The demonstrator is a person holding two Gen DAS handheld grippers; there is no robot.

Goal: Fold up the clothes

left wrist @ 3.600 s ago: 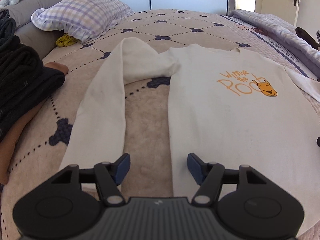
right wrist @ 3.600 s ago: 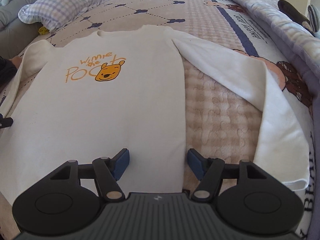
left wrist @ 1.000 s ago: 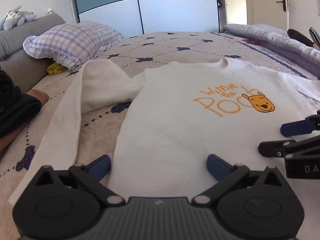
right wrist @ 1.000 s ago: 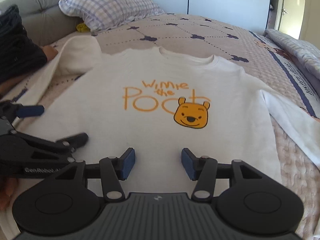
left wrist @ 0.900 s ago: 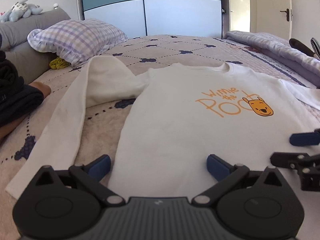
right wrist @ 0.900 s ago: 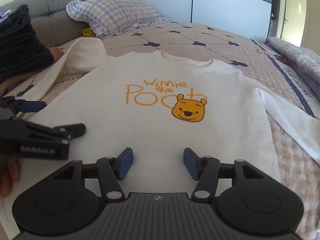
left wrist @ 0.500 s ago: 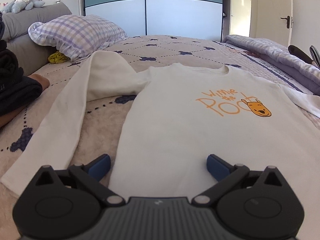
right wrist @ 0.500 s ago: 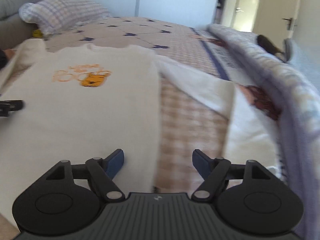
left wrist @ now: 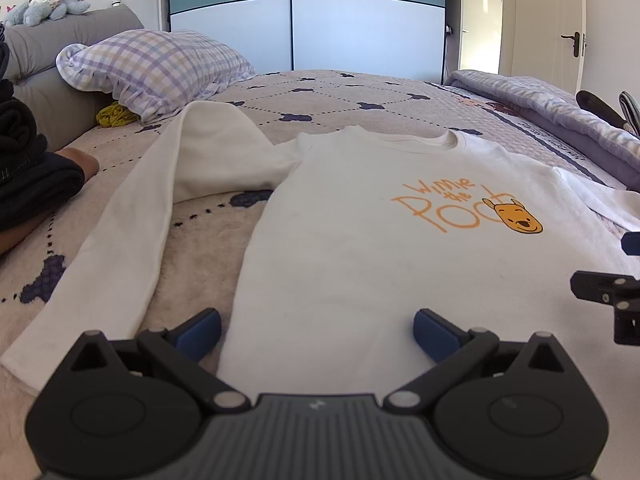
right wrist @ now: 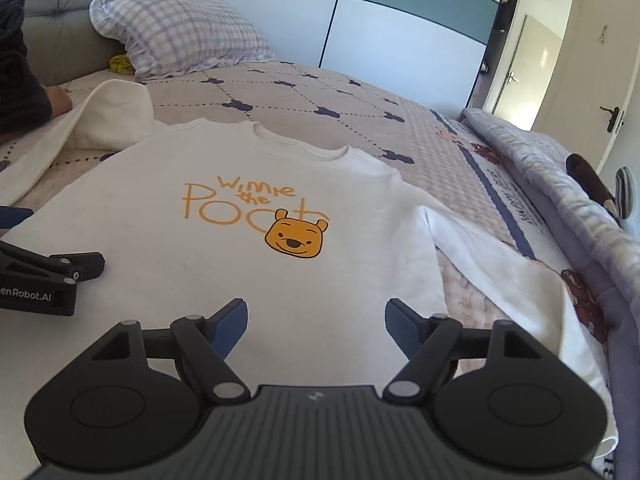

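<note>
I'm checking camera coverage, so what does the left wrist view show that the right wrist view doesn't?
Only the left wrist view shows the left sleeve down to its cuff and the stuffed toy. Only the right wrist view shows the right sleeve laid out. Both show the sweatshirt, the checked pillow and both open grippers, left gripper and right gripper.

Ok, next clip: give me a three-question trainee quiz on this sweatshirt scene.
1. True or false: the sweatshirt lies print side up.
2. Which gripper holds fabric: A left gripper, B right gripper, C neither?
3. Fill in: the checked pillow lies on the ____.

Key: 1 true. 2 C; both are open above the hem. 3 bed.
</note>
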